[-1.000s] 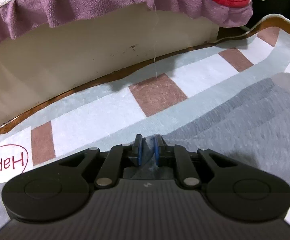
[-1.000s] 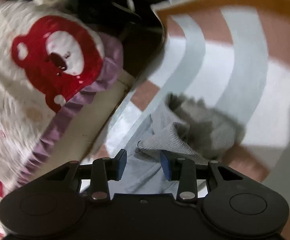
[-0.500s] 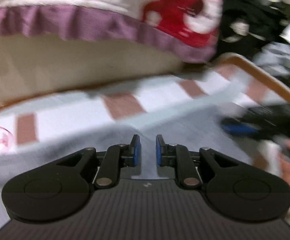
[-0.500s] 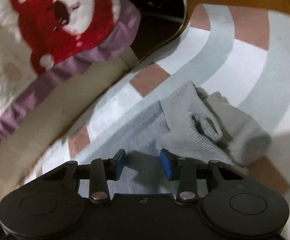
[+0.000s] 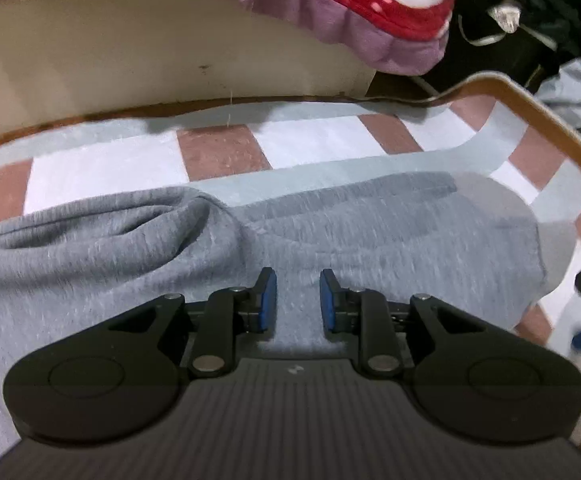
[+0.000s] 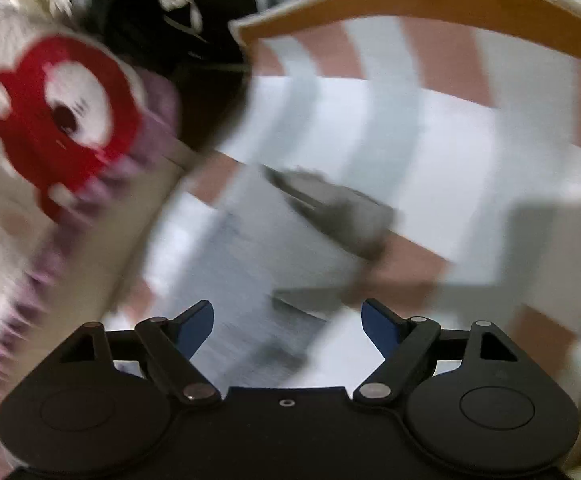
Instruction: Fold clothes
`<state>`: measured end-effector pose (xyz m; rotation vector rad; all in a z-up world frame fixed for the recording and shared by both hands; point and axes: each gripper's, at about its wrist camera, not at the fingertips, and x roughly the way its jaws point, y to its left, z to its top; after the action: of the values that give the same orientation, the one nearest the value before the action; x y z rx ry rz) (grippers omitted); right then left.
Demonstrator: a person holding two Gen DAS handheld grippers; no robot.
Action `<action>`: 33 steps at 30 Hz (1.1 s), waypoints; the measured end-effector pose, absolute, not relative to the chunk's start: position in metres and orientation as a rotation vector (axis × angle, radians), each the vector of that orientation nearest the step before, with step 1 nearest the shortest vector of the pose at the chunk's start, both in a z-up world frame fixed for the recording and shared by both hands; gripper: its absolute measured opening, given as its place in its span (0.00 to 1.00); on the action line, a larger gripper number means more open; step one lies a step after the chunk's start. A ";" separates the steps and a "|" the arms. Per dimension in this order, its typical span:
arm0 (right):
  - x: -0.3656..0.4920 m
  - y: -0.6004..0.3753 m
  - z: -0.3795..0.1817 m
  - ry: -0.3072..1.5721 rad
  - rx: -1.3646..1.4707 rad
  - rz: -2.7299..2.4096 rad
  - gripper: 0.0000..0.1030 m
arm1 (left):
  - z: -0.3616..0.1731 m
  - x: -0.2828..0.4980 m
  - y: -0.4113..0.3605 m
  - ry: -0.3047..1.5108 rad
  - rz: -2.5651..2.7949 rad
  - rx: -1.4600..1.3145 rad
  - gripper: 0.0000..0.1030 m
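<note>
Left wrist view
Garment: a grey knit garment [image 5: 330,240] is spread on the striped mat [image 5: 314,144], filling the view from 9 o'clock to 3 o'clock just ahead of the fingers.
Long axis: it is laid crosswise, 9 to 3 o'clock; a bunched, rolled part [image 5: 102,220] is seen at 10 o'clock, a flatter part at 1 to 2 o'clock.
Left hand-held gripper [image 5: 297,300]: the blue pads are parted by a narrow gap, nothing is held between them, and grey cloth is seen directly beneath.
Surroundings: a cream bed side [image 5: 162,52] with a purple-frilled blanket [image 5: 370,8] is placed at 12 o'clock; dark clutter [image 5: 530,12] at 1 o'clock; the mat's orange border [image 5: 550,120] at 2 o'clock. A dark and blue shape at 3 o'clock is cut off by the edge; what it is cannot be told.

Right wrist view (heavily blurred)
Garment: a pale grey stretch [image 6: 250,280] is seen running from 6 o'clock upward to a darker grey bunch [image 6: 338,216] at 12 to 1 o'clock.
Right hand-held gripper [image 6: 287,322]: the fingers are spread wide and nothing is held.
Surroundings: the blanket with a red bear figure [image 6: 58,120] is at 9 to 10 o'clock, the orange border [image 6: 430,4] at 12 o'clock.
Obstruction: none is seen between either gripper and the cloth.
Nearer tool: the left is judged nearer, directly over the cloth.
Stage: whether a fold is already laid cannot be settled.
</note>
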<state>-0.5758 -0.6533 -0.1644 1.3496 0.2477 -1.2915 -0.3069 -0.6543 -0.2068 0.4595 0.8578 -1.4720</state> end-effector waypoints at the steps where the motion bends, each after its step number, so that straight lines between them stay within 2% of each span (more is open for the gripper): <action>1: -0.578 -0.653 -0.173 0.221 1.399 -1.281 0.83 | -0.206 -0.311 -0.654 0.838 -1.465 0.480 0.23; 5: -0.583 -0.659 -0.206 0.041 1.624 -1.236 0.83 | -0.201 -0.302 -0.651 0.857 -1.488 0.473 0.23; 7: -0.581 -0.668 -0.215 -0.066 1.638 -1.261 0.83 | -0.195 -0.288 -0.646 0.881 -1.519 0.435 0.24; 8: -0.579 -0.675 -0.219 -0.110 1.628 -1.280 0.84 | -0.191 -0.279 -0.640 0.865 -1.522 0.398 0.26; 10: -0.569 -0.683 -0.221 -0.146 1.536 -1.315 0.95 | -0.186 -0.259 -0.627 0.814 -1.492 0.332 0.33; 12: -0.557 -0.688 -0.221 -0.156 1.422 -1.353 0.95 | -0.184 -0.240 -0.617 0.761 -1.447 0.283 0.44; 14: -0.545 -0.686 -0.220 -0.140 1.318 -1.395 0.94 | -0.186 -0.237 -0.623 0.757 -1.448 0.319 0.44; 15: -0.541 -0.685 -0.220 -0.128 1.270 -1.413 0.91 | -0.188 -0.236 -0.627 0.755 -1.449 0.338 0.45; 16: -0.539 -0.686 -0.220 -0.110 1.232 -1.429 0.77 | -0.189 -0.235 -0.630 0.753 -1.450 0.356 0.46; 17: -0.537 -0.688 -0.220 -0.085 1.208 -1.441 0.50 | -0.190 -0.233 -0.633 0.751 -1.450 0.374 0.46; 20: -0.541 -0.687 -0.207 -0.099 1.178 -1.422 0.36 | -0.193 -0.229 -0.643 0.744 -1.451 0.429 0.49; 22: -0.540 -0.686 -0.187 -0.100 1.116 -1.388 0.34 | -0.194 -0.227 -0.648 0.740 -1.458 0.448 0.46; 26: -0.529 -0.687 -0.166 -0.036 1.002 -1.368 0.33 | -0.187 -0.233 -0.610 0.769 -1.578 0.277 0.48; 29: -0.529 -0.686 -0.164 -0.070 1.022 -1.321 0.31 | -0.201 -0.245 -0.601 0.812 -1.576 0.338 0.49; 33: -0.516 -0.671 -0.142 -0.081 0.947 -1.225 0.30 | -0.208 -0.246 -0.595 0.771 -1.571 0.354 0.49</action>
<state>-0.5162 -0.6707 -0.1418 0.9473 -0.0815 -1.2246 -0.2456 -0.5953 -0.2078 0.3543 0.7713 -1.5713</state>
